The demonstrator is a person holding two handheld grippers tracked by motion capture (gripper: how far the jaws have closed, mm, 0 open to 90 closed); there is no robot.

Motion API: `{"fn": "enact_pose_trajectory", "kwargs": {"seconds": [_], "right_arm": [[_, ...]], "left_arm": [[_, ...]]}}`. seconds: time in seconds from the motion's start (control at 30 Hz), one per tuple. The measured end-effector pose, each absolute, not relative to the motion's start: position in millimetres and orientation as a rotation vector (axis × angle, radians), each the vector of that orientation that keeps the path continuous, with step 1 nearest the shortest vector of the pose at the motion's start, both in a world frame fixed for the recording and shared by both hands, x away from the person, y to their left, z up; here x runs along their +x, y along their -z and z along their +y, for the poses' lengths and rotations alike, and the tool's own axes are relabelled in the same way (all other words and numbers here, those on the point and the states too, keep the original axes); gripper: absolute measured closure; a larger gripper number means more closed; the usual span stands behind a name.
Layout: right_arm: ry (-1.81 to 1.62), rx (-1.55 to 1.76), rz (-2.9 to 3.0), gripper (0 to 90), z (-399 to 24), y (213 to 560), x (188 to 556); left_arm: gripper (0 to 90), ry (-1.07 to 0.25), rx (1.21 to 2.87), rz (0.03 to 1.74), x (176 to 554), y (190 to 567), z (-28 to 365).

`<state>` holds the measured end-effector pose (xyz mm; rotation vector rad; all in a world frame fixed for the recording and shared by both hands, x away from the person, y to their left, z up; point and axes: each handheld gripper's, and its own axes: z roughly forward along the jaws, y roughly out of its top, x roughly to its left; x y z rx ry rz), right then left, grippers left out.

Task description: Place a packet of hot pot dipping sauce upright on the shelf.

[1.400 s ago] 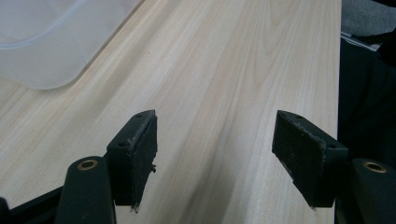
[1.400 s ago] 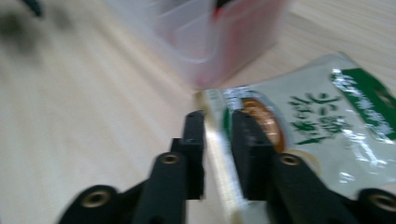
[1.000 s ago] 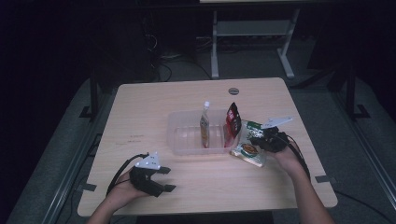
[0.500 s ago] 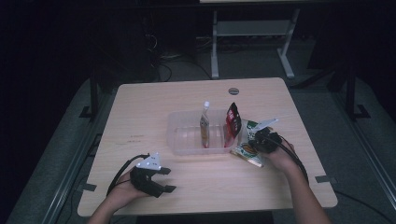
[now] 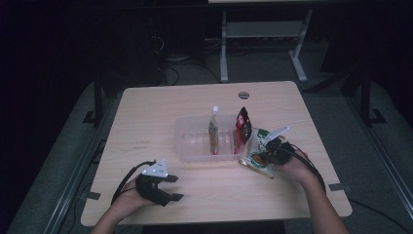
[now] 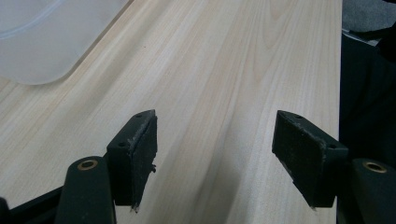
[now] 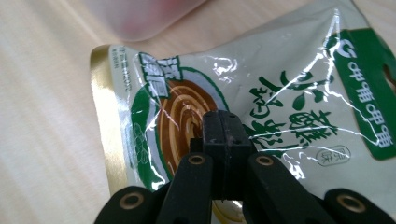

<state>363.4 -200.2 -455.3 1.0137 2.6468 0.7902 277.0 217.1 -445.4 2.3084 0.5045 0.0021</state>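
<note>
Right gripper (image 5: 265, 157) at about 4 o'clock from table centre, jaws fully together, pinching the green-and-cream snack pouch (image 5: 257, 151) near its lower edge. In the right gripper view the gripper (image 7: 222, 135) has its closed pads over the pouch (image 7: 261, 93), printed face up, gold strip along one side. From the high view the pouch looks tilted, one end on the table (image 5: 160, 112), just beside the clear plastic tub's (image 5: 187, 146) right end at 3 o'clock. Can't tell if it touches the tub wall.

Tub sits near table centre. Inside: a spouted drink pouch (image 5: 213, 130) upright mid-tub, a red-and-black packet (image 5: 242, 126) upright at the right end.

Left gripper (image 5: 168, 187) at 7 o'clock, near the front edge, in the person's hand. Left gripper view: gripper (image 6: 215, 140) has jaws wide apart, nothing between them, bare wood below; tub corner (image 6: 42, 42) at 10 o'clock, well apart.
</note>
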Motion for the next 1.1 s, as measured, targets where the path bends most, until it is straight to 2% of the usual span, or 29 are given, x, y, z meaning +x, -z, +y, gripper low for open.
{"fn": "enact_pose_trajectory", "kwargs": {"seconds": [0.47,1.1], "right_arm": [[-0.786,0.85,2.765,90.0,-180,453,336],[-0.924,0.507,2.887,90.0,-117,456,289]], "left_arm": [[30.6,-0.01,2.308,0.491,277,445,218],[30.6,-0.022,2.293,0.469,274,443,212]]}}
